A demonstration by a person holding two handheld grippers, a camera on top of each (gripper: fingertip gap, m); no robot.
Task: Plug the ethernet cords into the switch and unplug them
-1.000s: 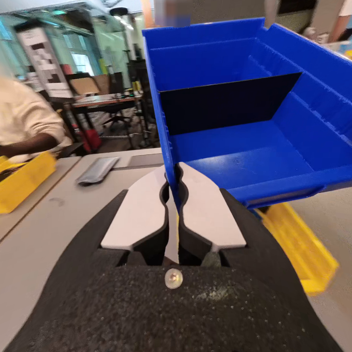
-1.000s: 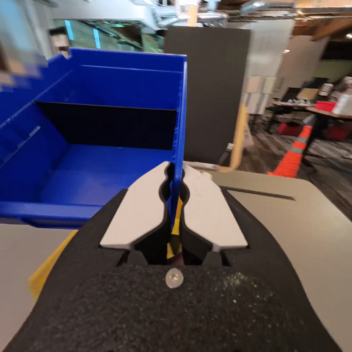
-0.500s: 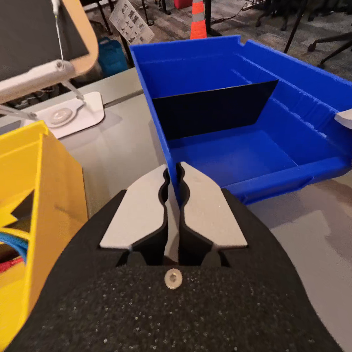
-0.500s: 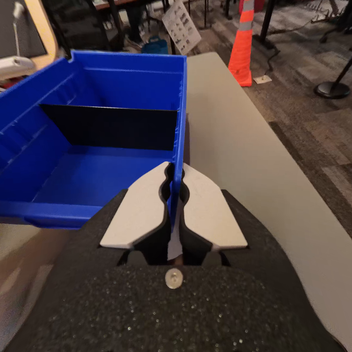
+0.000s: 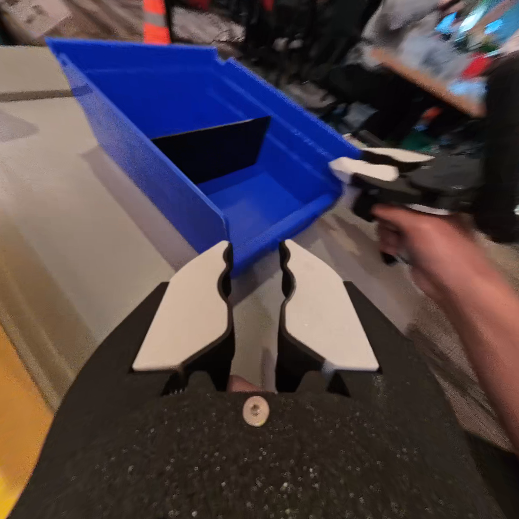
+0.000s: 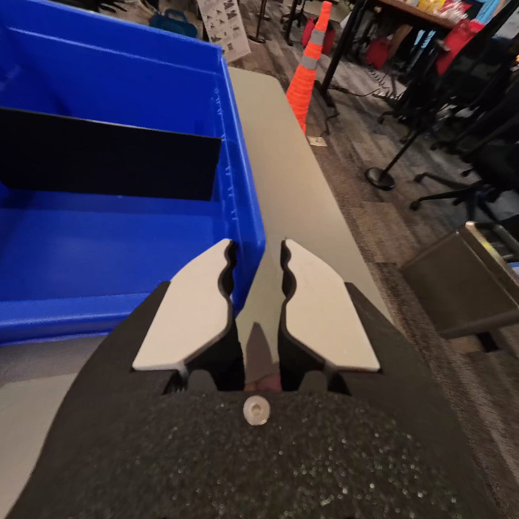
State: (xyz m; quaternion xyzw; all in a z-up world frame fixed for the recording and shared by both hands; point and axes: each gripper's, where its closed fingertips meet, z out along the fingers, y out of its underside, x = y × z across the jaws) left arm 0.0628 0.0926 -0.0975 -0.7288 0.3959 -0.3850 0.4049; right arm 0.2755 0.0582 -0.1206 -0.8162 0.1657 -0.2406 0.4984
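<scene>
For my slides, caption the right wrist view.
Right gripper, fingers open, straddling the empty blue bin's side wall on the grey table.

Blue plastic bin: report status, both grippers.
Left gripper open, right gripper open. Blue plastic bin on grey table, black divider inside. No ethernet cords or switch visible.

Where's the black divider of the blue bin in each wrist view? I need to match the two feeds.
Left wrist view: the black divider stands across the blue bin, upper centre, beyond the open left gripper.
Right wrist view: the black divider spans the blue bin at middle left, left of the open right gripper.
Shared landmark: the orange traffic cone on the floor beyond the table.
</scene>
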